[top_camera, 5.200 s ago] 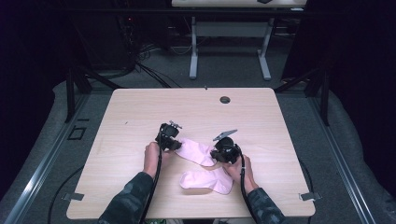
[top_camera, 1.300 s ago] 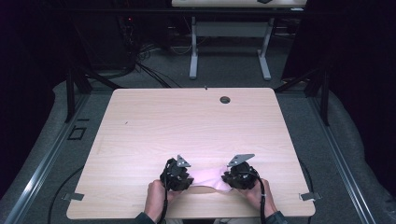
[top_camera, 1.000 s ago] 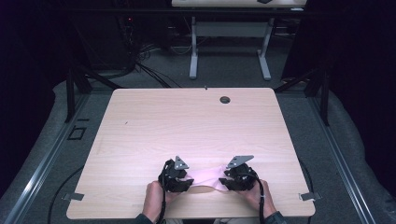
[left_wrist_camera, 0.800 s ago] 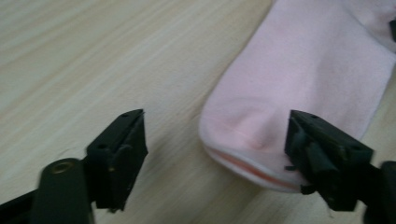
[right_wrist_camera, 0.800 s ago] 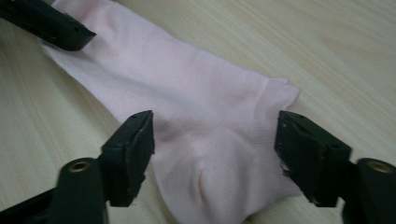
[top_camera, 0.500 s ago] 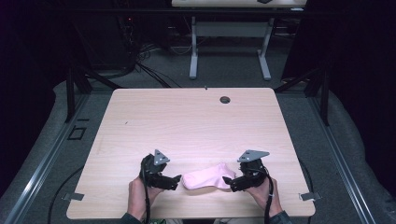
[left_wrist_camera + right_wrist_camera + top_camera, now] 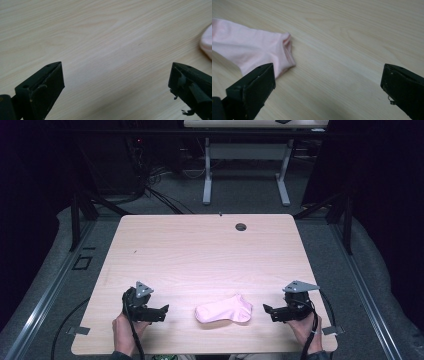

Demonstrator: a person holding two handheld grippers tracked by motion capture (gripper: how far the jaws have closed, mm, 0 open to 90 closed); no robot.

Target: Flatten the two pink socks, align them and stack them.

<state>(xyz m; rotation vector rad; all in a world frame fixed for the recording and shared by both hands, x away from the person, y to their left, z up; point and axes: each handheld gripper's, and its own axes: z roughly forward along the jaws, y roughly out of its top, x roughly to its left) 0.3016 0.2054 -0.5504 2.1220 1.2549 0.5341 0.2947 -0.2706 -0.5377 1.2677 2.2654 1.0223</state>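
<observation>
High view: pink sock [image 7: 224,310] lies flat on the worktop [image 7: 200,255], close to the near edge and roughly midway between the two hands. Toe end points left, cuff end right, heel bump on the far side. Nothing touches it.

Left hand-held gripper [image 7: 159,312] sits left of the sock, near the front edge of the worktop, jaws pointing right toward the toe. Clear gap of bare wood between jaw tips and sock. The jaws have just been opening; they now stand wide apart with nothing between them. Grey three-cornered plate on top of it, cable trailing back along the forearm.

Right hand-held gripper [image 7: 268,312] sits right of the sock, jaws pointing left toward the cuff, also apart from it. Its jaws have likewise just been opening and now stand spread, gripping nothing.

Left gripper view: both black jaws set wide at the lower corners, wood grain between them. A small pink edge of the sock [image 7: 206,43] shows at the right border, beyond the jaw, not in contact.

Right gripper view: jaws equally wide. The sock [image 7: 249,53] lies to the upper left with its cuff opening facing into the gap; one jaw overlaps it in the picture, whether it touches I cannot tell.

Small dark round hole [image 7: 241,226] near the far edge of the worktop.
</observation>
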